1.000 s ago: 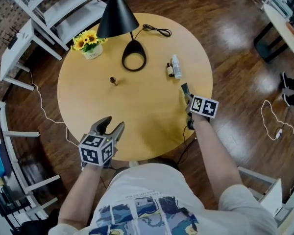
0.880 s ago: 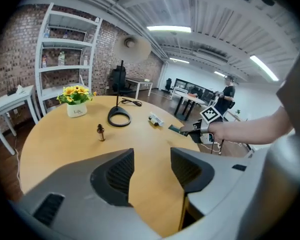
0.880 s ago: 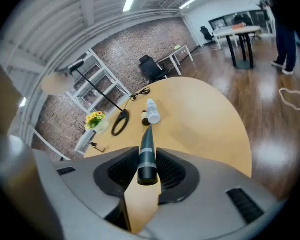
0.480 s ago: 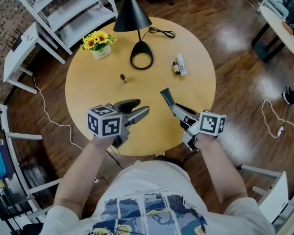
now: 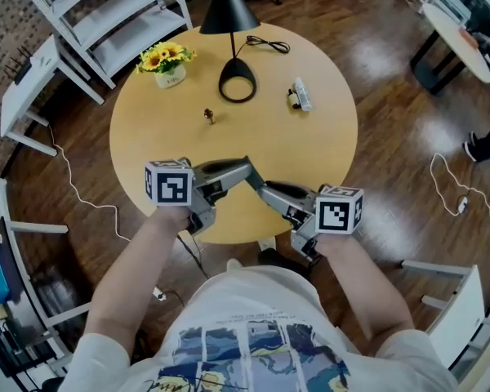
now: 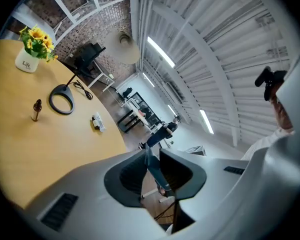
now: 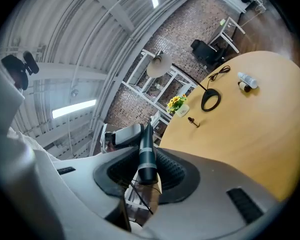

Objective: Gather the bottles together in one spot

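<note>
Head view shows the round surface (image 5: 310, 158) with both hand-held grippers raised over its near edge, their tips almost met and well apart from every bottle. The jaws of the left hand-held gripper (image 5: 243, 167) have just been closing and are now nearly together, with nothing seen between them. The right hand-held gripper (image 5: 264, 191) is fully closed and likewise empty.

No bottle has been gathered yet, so the step in hand is judged to be a reach. It is best done with the jaws opened before the descent. The clear bottle should be taken across its middle, at right angles to its length, so that rolling is prevented.

The clear bottle (image 5: 300, 94) lies on its side at the far right, its long axis running near to far. The capped end cannot be made out. A small dark item, perhaps a bottle, touches its left side. The small brown bottle (image 5: 210, 116) stands upright, neck up, nearer the middle and well apart.
</note>
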